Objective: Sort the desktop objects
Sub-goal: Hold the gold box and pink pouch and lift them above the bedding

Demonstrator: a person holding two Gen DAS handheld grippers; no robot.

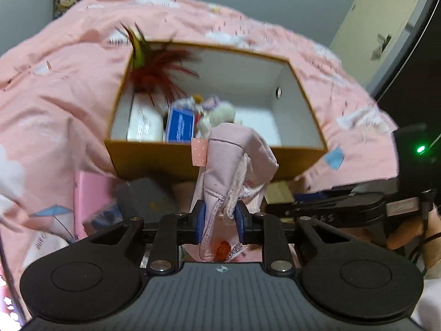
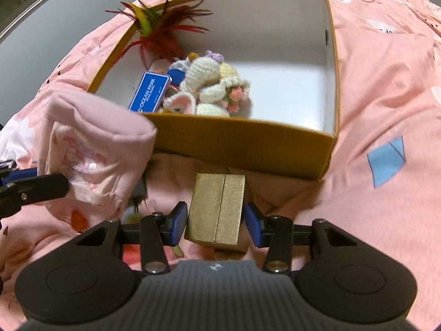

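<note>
An open brown cardboard box (image 1: pixel 154 157) (image 2: pixel 248 143) with a white inside stands on a pink bedspread. It holds a red feather toy (image 1: pixel 157 71) (image 2: pixel 162 27), a blue card box (image 1: pixel 180 125) (image 2: pixel 150 91), crocheted dolls (image 2: pixel 212 82) and a white pack (image 1: pixel 144 124). My left gripper (image 1: pixel 220 222) is shut on a pink fabric pouch (image 1: pixel 234 162) (image 2: pixel 96 149), held up in front of the box's near wall. My right gripper (image 2: pixel 216 219) is open, its pads on either side of a small gold box (image 2: pixel 217 209) that lies on the bedspread before the cardboard box.
The pink bedspread (image 2: pixel 386 96) surrounds the box. A pink flat item (image 1: pixel 91 193) and a dark grey object (image 1: pixel 143 195) lie at the left below the box. The right gripper's body (image 1: pixel 358 204) shows at the right of the left wrist view.
</note>
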